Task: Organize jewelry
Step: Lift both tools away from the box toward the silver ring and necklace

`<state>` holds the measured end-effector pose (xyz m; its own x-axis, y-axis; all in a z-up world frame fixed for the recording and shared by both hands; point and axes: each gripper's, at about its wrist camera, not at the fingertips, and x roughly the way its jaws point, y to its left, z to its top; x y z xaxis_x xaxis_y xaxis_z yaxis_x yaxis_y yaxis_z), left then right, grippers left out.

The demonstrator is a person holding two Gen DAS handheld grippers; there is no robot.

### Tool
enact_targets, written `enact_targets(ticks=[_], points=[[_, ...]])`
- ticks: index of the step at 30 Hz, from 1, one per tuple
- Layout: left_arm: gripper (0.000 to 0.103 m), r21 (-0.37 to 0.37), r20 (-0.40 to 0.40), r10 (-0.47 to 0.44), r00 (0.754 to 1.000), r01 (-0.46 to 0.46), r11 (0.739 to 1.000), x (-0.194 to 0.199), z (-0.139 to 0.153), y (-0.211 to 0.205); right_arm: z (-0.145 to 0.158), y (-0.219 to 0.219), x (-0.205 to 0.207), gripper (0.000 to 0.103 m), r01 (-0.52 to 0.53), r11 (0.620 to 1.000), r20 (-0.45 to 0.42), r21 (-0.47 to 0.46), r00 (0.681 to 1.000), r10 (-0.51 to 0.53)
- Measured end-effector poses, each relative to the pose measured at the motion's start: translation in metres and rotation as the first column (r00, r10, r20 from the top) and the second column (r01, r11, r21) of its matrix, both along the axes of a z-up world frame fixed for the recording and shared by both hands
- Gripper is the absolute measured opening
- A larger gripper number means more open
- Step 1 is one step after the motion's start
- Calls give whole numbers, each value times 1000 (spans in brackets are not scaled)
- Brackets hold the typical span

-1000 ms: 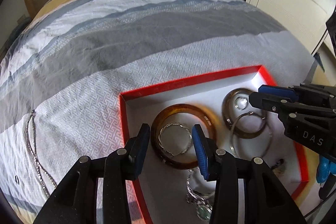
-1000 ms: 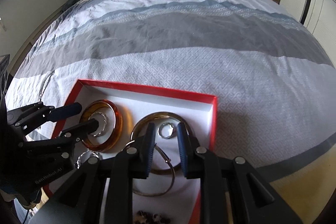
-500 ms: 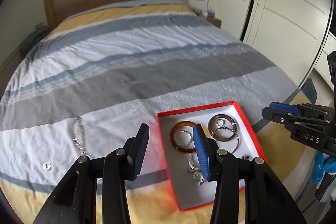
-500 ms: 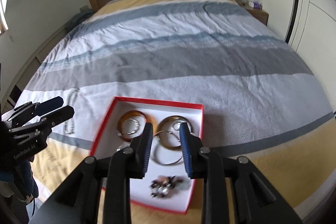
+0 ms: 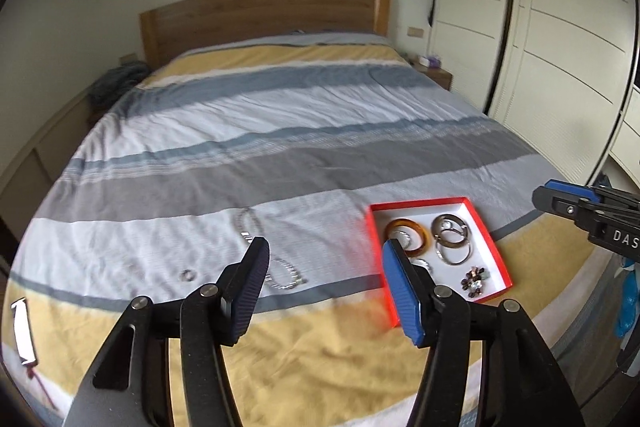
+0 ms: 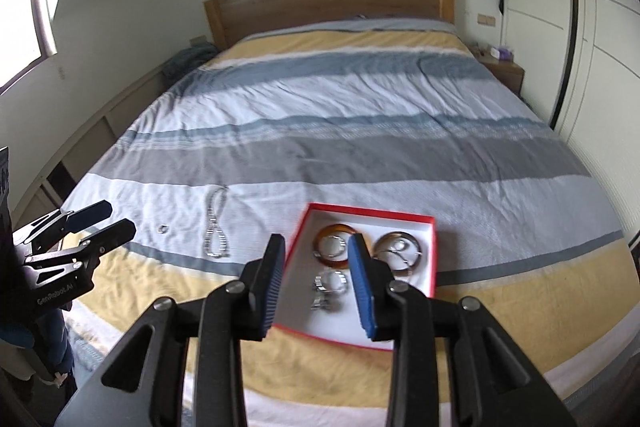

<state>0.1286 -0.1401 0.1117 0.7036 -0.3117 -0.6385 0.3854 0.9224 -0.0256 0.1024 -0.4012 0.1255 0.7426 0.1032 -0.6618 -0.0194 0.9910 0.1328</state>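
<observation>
Left wrist view: left tool (image 5: 322,267) is hanging above the near edge of the bed (image 5: 280,131), jaws opening, nothing between them. Going left to right along that edge: a small ring (image 5: 187,275) is lying loose on the cover, then a silver chain necklace (image 5: 272,255) just right of it, long axis running from the near edge back toward the headboard and slightly left. Both are sitting almost straight ahead of the left tool, just beyond its left finger.

Further right, the red-rimmed box (image 5: 424,203) is sitting toward the near right corner of the bed, already holding an amber bangle (image 5: 408,233), metal hoops (image 5: 452,239) and a beaded cluster (image 5: 474,281).

Right wrist view: right tool (image 6: 316,275) is hovering over the box (image 6: 368,213), jaws also opening and empty; the necklace (image 6: 216,231) is lying well off to its left, with the left tool (image 6: 100,219) at the frame's left edge.

Judgement: the loose pieces are lying on the left tool's side, so the left is the nearer one for the next pick. With the chain running front-to-back, a grip across its width looks the natural approach.
</observation>
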Motion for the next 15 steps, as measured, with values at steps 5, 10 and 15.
enact_targets(ticks=[5, 10, 15], points=[[62, 3, 64, 50, 997, -51, 999, -31, 26, 36, 24, 30, -27, 32, -41, 999, 52, 1, 998, 41], [65, 4, 113, 100, 988, -102, 995, -57, 46, 71, 44, 54, -54, 33, -85, 996, 100, -13, 991, 86], [67, -4, 143, 153, 978, -154, 988, -72, 58, 102, 50, 66, -66, 35, -116, 993, 125, -11, 985, 117]])
